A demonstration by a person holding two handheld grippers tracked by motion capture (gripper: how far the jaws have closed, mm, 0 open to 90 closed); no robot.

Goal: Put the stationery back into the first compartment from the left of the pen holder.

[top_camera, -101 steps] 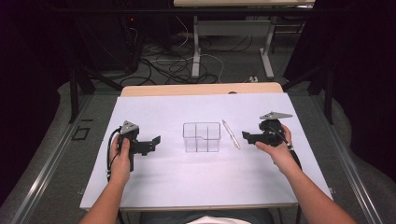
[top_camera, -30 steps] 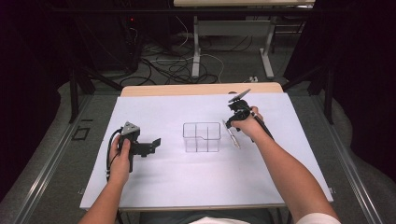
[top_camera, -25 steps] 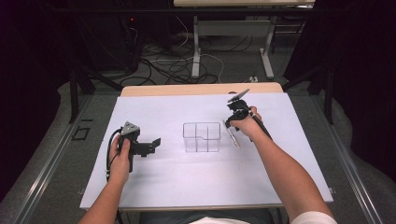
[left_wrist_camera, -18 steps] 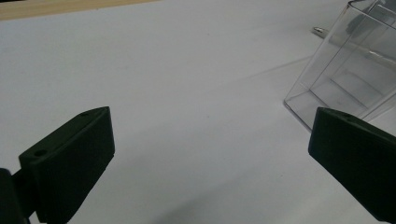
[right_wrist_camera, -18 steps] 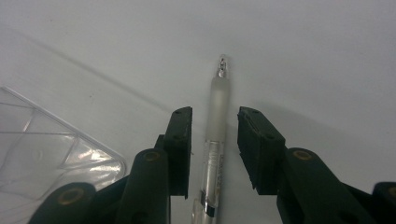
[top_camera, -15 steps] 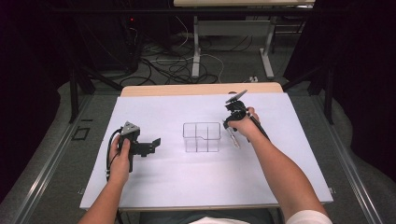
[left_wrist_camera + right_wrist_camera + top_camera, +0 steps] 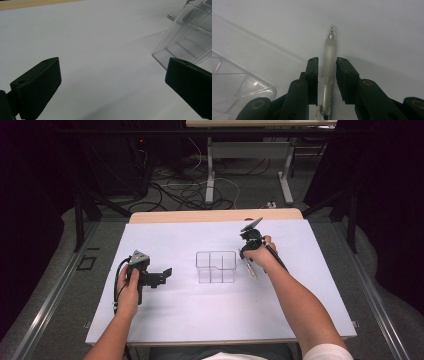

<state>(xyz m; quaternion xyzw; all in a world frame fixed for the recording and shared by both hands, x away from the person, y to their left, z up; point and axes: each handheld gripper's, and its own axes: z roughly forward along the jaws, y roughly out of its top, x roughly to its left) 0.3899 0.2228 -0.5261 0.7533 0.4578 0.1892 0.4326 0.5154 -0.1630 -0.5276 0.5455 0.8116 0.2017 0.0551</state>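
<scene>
A clear-barrelled pen [image 7: 250,269] lies on the white table to the right of a clear compartment box [image 7: 216,253]. My right gripper [image 7: 246,259] points down at it, and in the right gripper view its jaws [image 7: 327,63] are closed around the frosted grip of the pen [image 7: 331,48], whose tip points away. A corner of the box [image 7: 242,85] shows at lower left there. My left gripper [image 7: 163,275] rests open at the table's left, aimed toward the box. In the left gripper view its jaws [image 7: 112,85] stand wide apart with nothing between them, and the box [image 7: 185,42] is at right.
The white table top [image 7: 210,310] ends in a wooden strip [image 7: 215,215] at the far edge. Behind the table are cables and desk legs [image 7: 210,175] on the floor. The pen's end [image 7: 171,16] peeks past the box.
Over 3.4 s my right gripper moved from the right side of the table inward onto the pen beside the box. In the last second it barely shifted. The left gripper stayed still.
</scene>
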